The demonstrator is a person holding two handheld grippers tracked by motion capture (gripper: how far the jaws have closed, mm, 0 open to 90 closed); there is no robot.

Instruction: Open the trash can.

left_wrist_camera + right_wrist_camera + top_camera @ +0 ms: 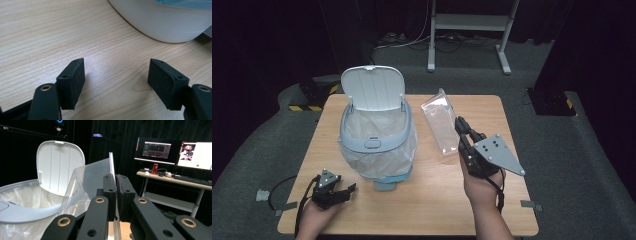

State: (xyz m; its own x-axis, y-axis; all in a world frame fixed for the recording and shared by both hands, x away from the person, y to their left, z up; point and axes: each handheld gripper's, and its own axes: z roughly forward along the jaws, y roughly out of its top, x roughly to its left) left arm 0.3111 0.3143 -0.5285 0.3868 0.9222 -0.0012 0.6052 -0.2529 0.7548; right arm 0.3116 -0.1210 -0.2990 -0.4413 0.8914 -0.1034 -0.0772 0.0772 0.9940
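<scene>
Right gripper (460,126) clamped on clear plastic bag (439,120), 3 o'clock of bin (377,145); left gripper (343,192) wide open, empty.

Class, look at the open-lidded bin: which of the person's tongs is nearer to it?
Left. The left tongs rest open beside the bin; the right tongs, gripping the clear packet, sit slightly farther away.

A lab: black curtains (272,40), monitors (157,150) on a desk (175,181) (keyboard too).
</scene>
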